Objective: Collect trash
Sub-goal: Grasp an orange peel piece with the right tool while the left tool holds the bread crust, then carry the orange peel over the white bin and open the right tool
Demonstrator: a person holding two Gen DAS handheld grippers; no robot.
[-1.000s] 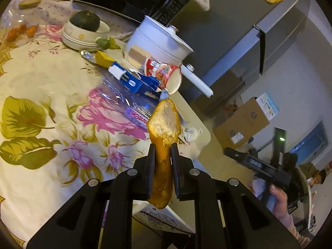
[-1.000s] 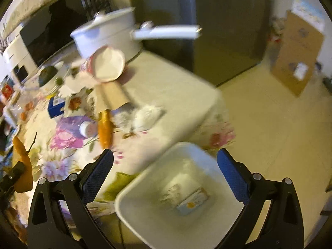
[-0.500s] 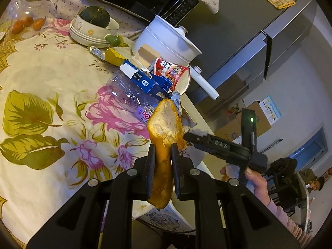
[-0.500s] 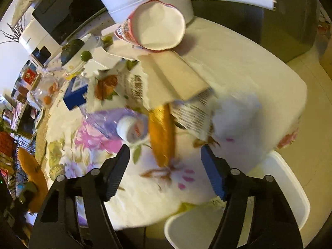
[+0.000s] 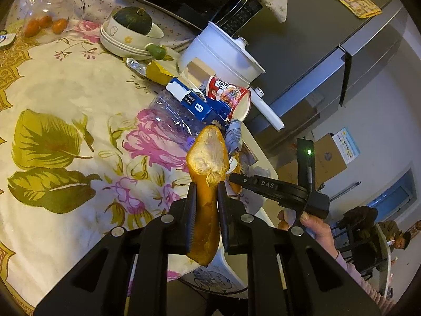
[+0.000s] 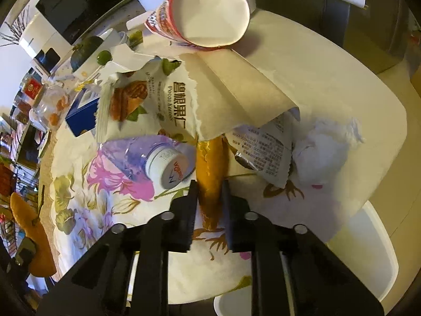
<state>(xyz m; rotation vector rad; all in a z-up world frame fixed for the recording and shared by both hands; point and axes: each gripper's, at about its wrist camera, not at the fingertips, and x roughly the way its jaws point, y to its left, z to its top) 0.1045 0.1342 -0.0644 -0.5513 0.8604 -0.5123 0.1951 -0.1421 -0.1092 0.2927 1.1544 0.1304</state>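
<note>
At the worktop edge, the right tool is closing around an orange peel; the left tool grips another peel. Next, probably lift toward the bin.

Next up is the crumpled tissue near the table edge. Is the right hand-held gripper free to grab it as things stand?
Probably not yet: the right hand-held gripper is closing on an orange peel. The tissue itself lies uncovered, just beside it.
</note>
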